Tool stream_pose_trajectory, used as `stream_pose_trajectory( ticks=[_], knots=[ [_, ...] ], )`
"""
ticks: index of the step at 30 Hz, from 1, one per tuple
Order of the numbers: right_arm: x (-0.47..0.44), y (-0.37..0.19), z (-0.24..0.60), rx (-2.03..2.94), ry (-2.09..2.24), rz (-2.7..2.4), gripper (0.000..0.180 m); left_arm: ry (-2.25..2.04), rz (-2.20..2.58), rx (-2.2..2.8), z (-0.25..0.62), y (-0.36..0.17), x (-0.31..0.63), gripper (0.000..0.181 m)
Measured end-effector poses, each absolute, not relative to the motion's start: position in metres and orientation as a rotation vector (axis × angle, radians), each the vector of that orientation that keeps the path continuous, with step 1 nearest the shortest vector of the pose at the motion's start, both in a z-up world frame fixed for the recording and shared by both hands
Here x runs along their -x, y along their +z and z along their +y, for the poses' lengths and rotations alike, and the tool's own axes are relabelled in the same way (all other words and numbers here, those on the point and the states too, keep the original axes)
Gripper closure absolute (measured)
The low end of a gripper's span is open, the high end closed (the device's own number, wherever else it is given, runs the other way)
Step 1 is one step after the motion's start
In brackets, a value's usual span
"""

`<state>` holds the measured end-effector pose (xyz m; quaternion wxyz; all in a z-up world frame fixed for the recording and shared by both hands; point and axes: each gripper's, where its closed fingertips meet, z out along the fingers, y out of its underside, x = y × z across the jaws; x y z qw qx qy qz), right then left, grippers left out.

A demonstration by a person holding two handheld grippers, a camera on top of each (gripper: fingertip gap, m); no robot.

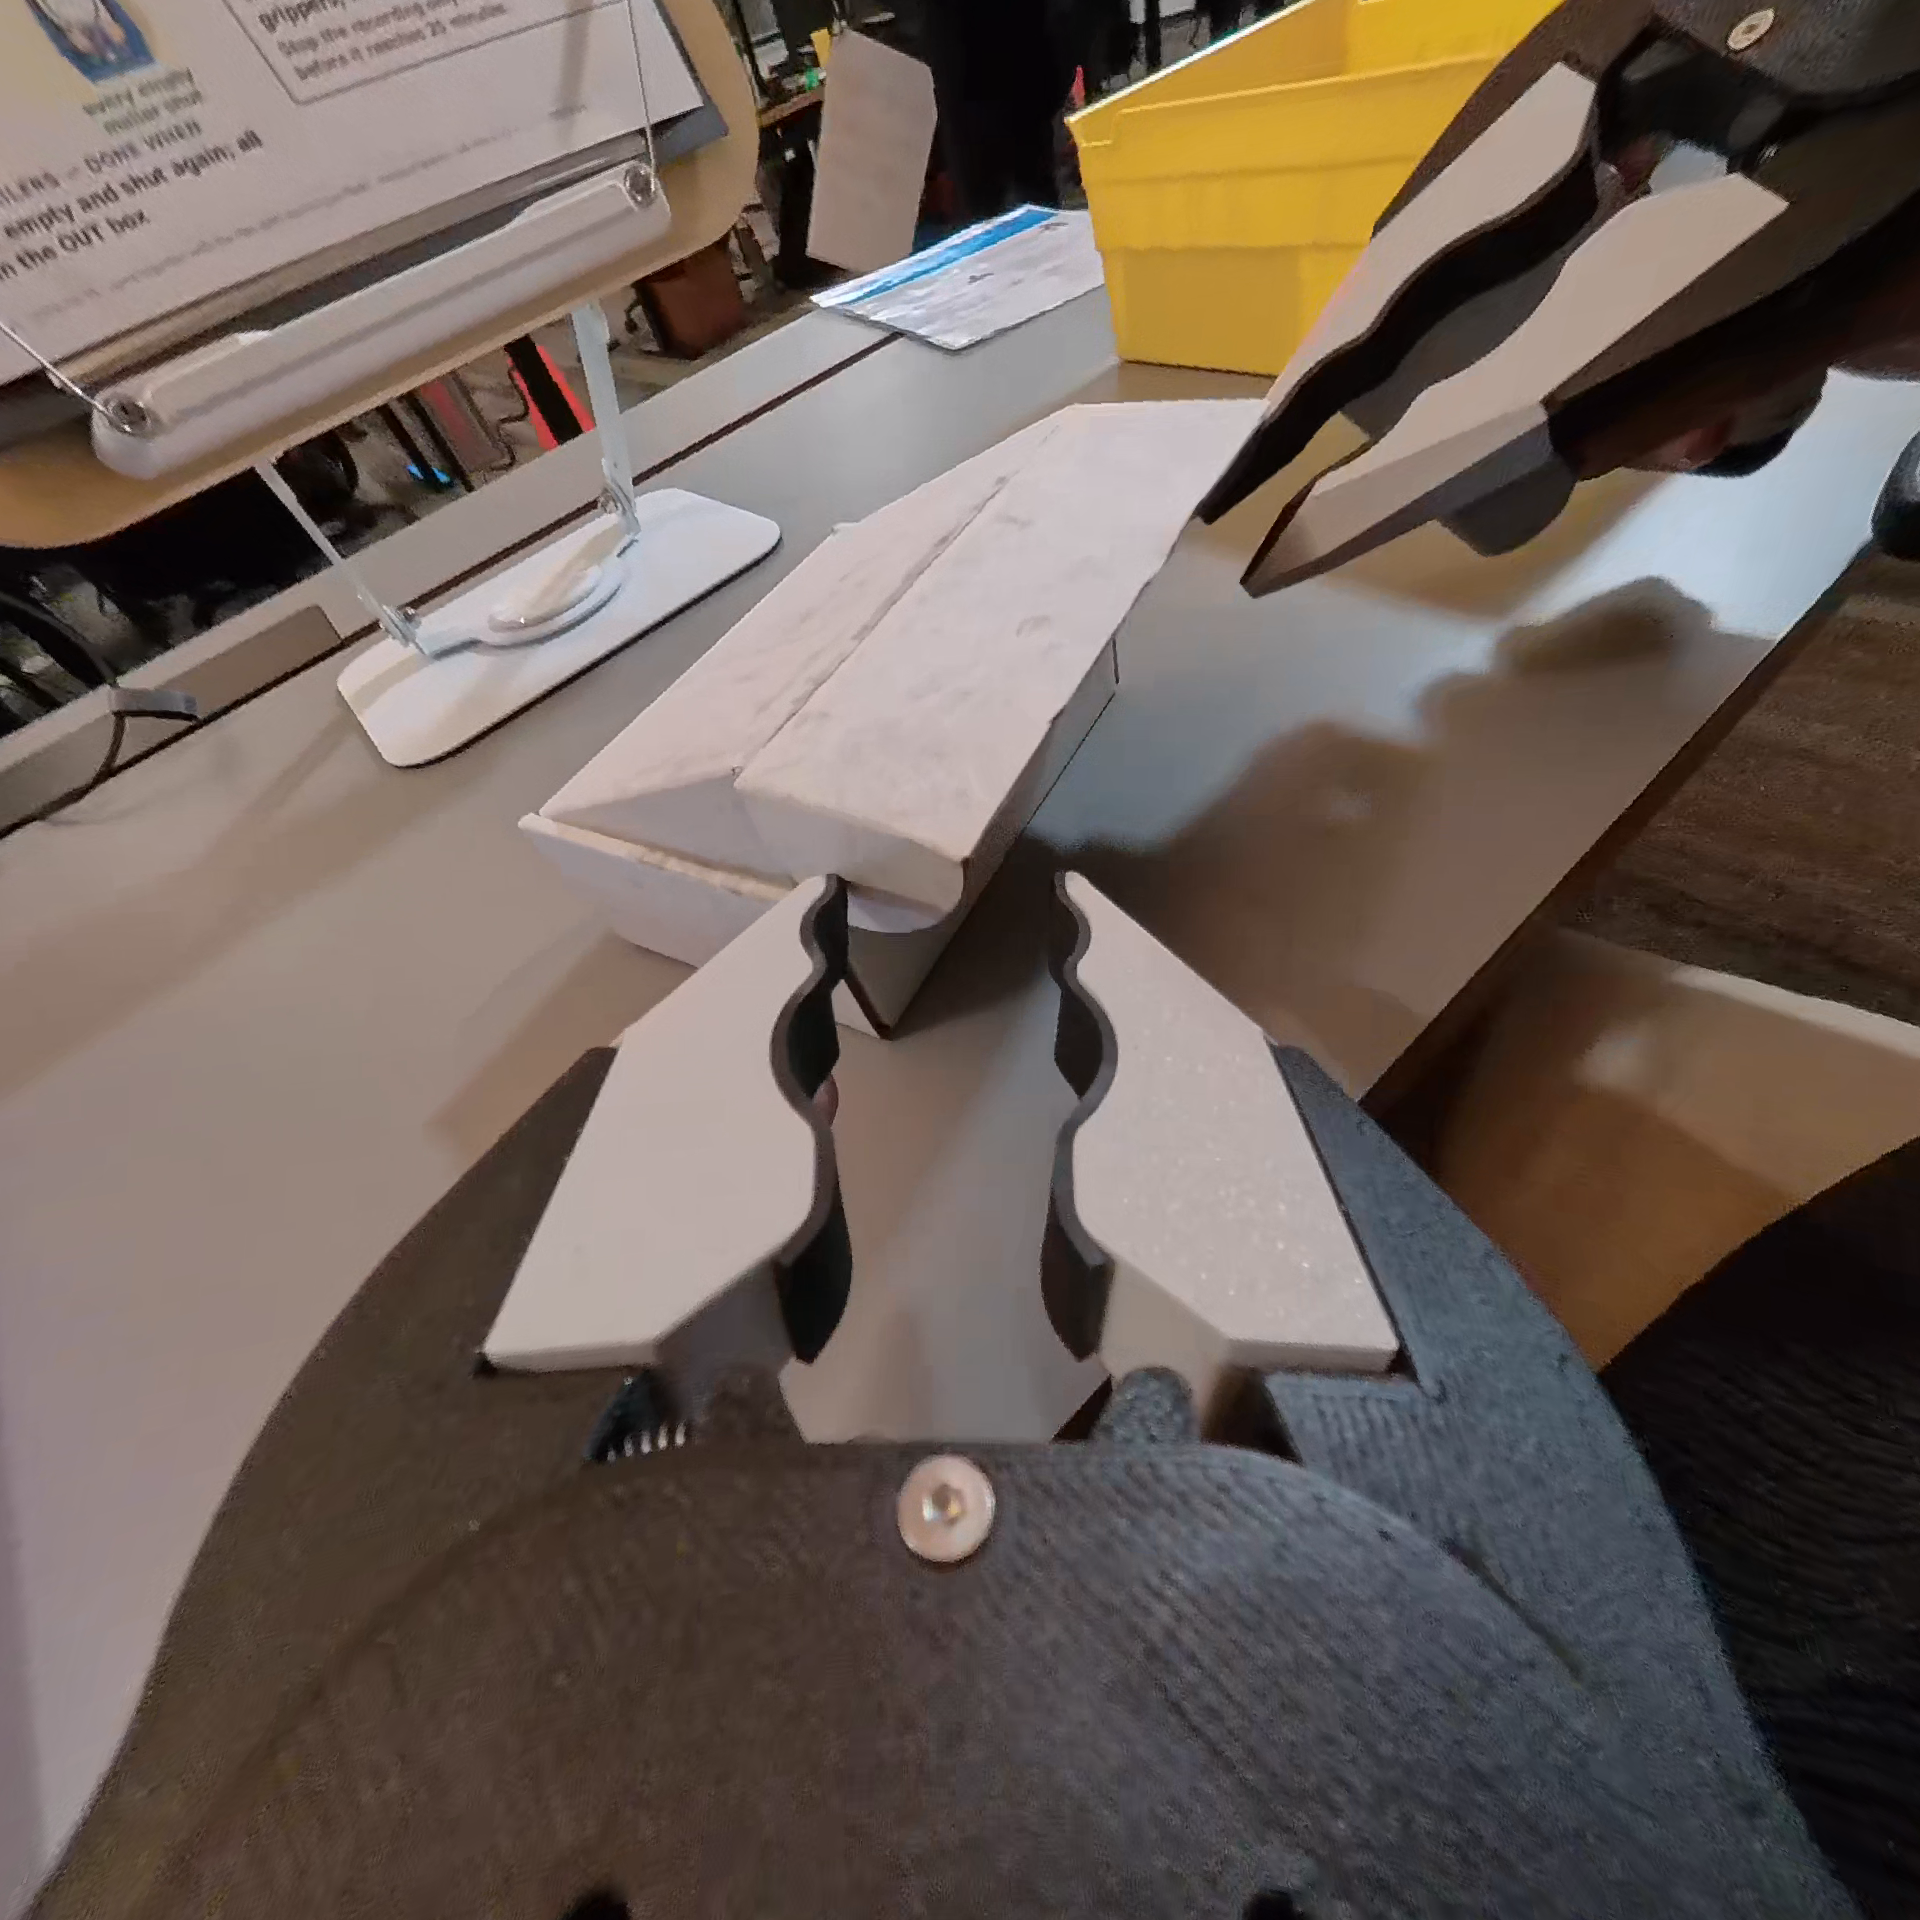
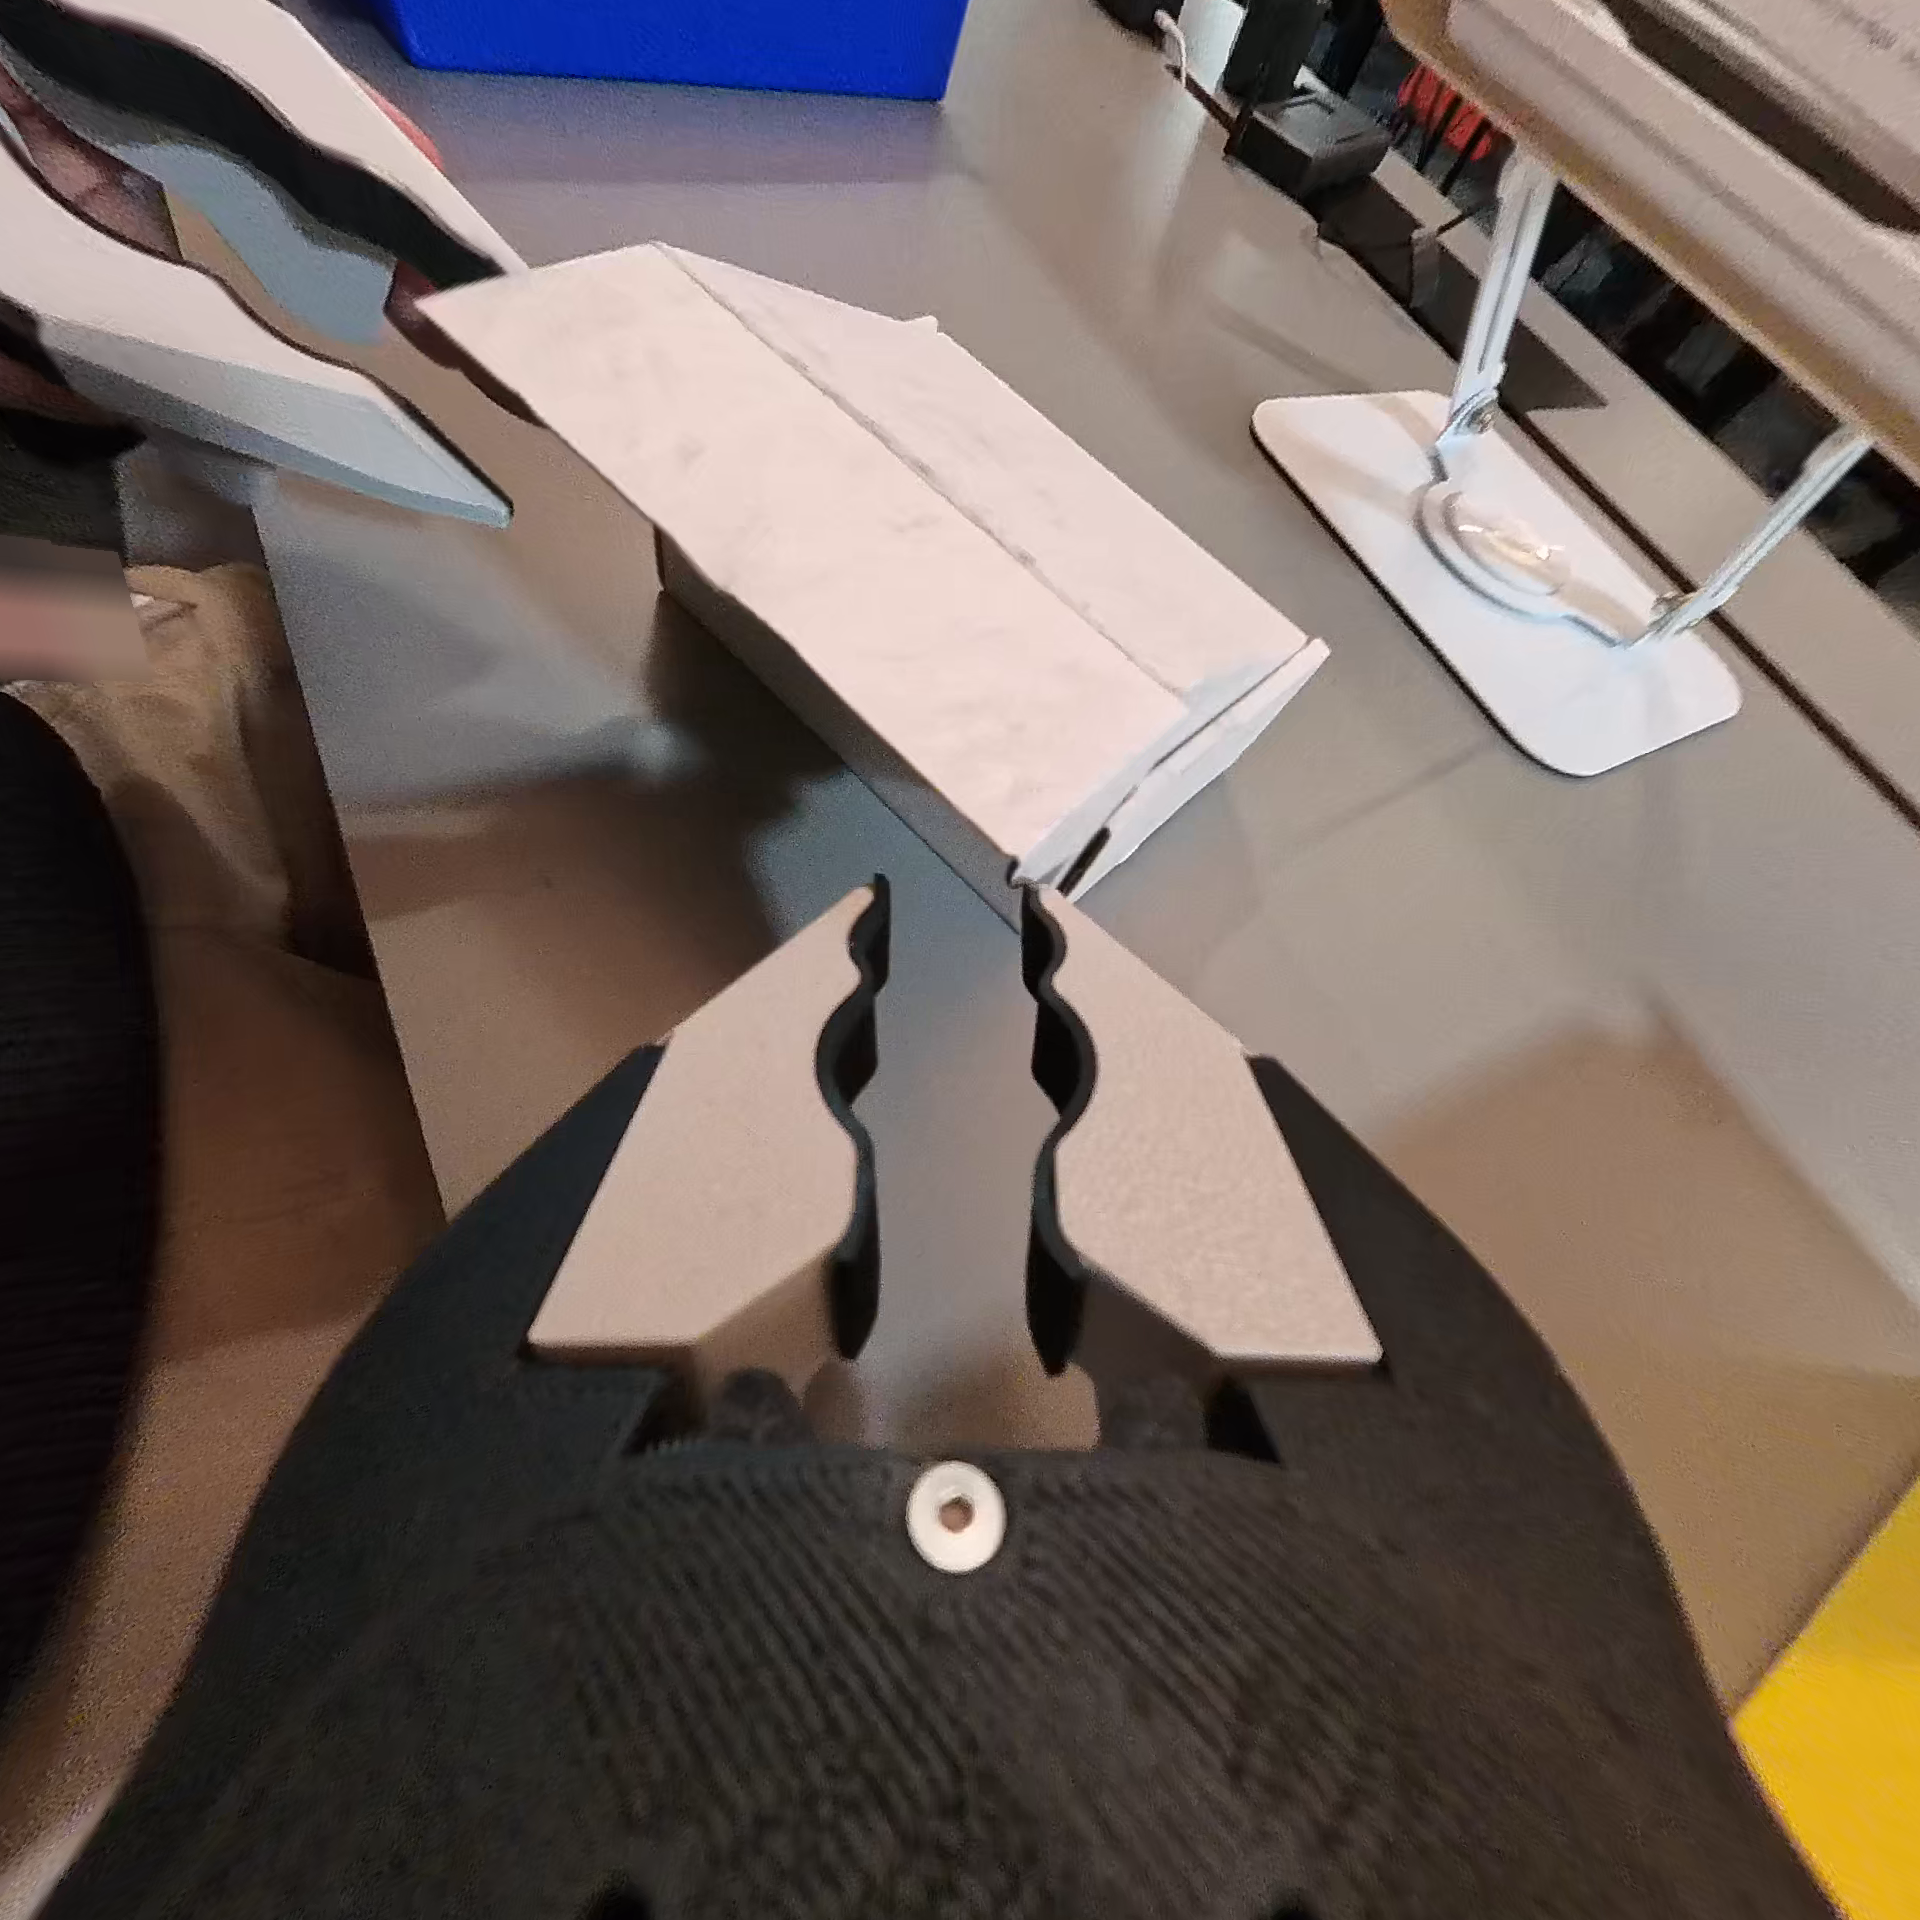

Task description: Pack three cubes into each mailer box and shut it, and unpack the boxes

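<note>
Left wrist view: left gripper (image 1: 945,883) fingers apart at mailer box (image 1: 883,686); right gripper (image 2: 956,899) fingers apart, empty.

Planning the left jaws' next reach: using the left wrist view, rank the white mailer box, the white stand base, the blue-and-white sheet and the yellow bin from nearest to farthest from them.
1. Mailer box: right at the tips of the left gripper.
2. Stand base: farther back, to the left.
3. Blue-and-white sheet: behind the box, flat on the table.
4. Yellow bin: upper right; its distance is too close to the sheet's to rank firmly.
</note>
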<state>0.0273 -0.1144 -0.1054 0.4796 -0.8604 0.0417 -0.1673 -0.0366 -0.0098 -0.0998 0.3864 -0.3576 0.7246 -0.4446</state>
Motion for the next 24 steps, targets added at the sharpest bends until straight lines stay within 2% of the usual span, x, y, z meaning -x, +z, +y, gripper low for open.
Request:
stream_pose_trajectory(
  ticks=[6,17,24],
  knots=[
    [-0.025,-0.098,-0.115,2.070,-0.404,0.085,0.171,-1.176,1.826,0.931,-0.009,-0.095,0.038,0.147],
    [-0.023,-0.116,-0.115,2.146,-0.390,0.076,0.158,-1.172,1.864,0.943,-0.010,-0.101,0.040,0.149],
    [-0.028,-0.110,-0.114,2.121,-0.429,0.094,0.172,-1.127,1.818,0.935,-0.003,-0.097,0.036,0.163]
  ],
)
